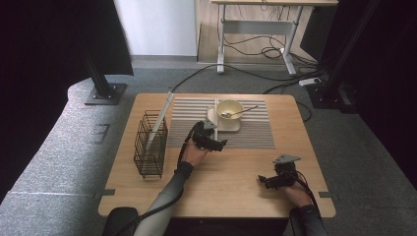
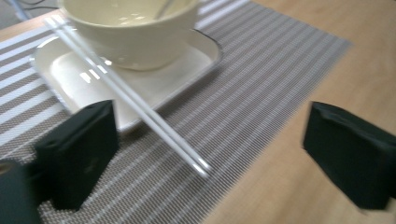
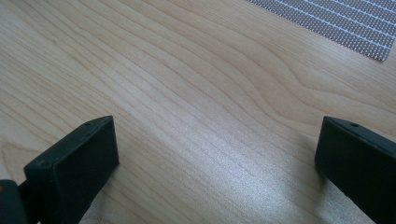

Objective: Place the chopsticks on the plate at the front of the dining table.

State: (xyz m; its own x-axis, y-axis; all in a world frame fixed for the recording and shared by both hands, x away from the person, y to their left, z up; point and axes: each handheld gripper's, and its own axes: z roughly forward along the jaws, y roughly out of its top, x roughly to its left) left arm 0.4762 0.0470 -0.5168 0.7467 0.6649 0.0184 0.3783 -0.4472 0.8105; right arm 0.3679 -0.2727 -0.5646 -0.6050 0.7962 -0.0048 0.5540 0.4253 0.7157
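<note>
Near the tabletop's left edge stands a black wire basket point(image 1: 150, 144), upright, with a long pale flat strip point(image 1: 161, 118) leaning out of it toward the far edge. A grey striped placemat point(image 1: 251, 132) covers the far middle of the tabletop point(image 1: 231, 182). On the mat sits a pale square plate point(image 2: 154, 84) carrying a cream bowl point(image 1: 230, 109); a spoon point(image 1: 239, 113) rests in the bowl, handle pointing right. A pair of white chopsticks point(image 2: 130, 98) lies across the plate's left rim, tips reaching onto the mat. The left gripper point(image 1: 212, 142) hovers at the mat's near edge just beside the plate, jaws spread wide, nothing between them. The right gripper point(image 1: 269, 181) rests low near the near right corner, over bare wood, jaws likewise parted and empty.
</note>
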